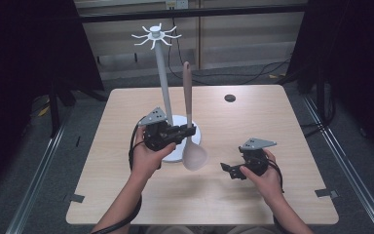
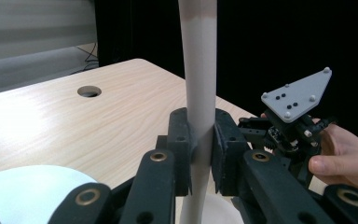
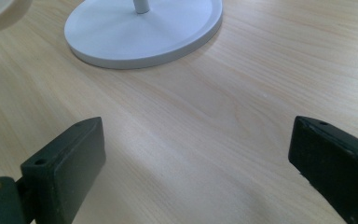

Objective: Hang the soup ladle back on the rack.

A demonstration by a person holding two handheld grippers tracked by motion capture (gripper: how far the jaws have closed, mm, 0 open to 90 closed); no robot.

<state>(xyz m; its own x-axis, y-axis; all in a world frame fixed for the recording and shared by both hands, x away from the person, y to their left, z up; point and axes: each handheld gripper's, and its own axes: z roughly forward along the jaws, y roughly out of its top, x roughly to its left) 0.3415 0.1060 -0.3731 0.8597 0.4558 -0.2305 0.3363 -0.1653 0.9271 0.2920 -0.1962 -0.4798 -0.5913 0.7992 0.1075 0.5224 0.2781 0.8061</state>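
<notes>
**Left tool holds a spoon upright beside the hook stand**

The light wooden surface (image 1: 126, 195) carries the scene, its round cable hole (image 1: 230, 98) near the far edge. On it stands a white hook stand (image 1: 164, 87): a round flat base, a tall thin pole and a crown of curved hooks at the top. In the right tool view the base (image 3: 144, 32) lies ahead of the jaws, with the foot of the pole rising from it.

The spoon (image 1: 189, 122) comes next, a pale pinkish-beige one with a long handle. It stands upright just right of the pole, bowl down and handle up; in the high view its bowl overlaps the right edge of the base. Whether the bowl touches the surface I cannot tell.

The left tool (image 1: 182, 130) is clamped on the spoon's handle low down, just above the bowl. In the left tool view both pads (image 2: 184, 144) press the handle (image 2: 199, 93) from either side.

The right tool (image 1: 230, 169) sits in the person's right hand, near the spoon's bowl but apart from it. Its jaws stand wide, with only bare wood between them.
</notes>
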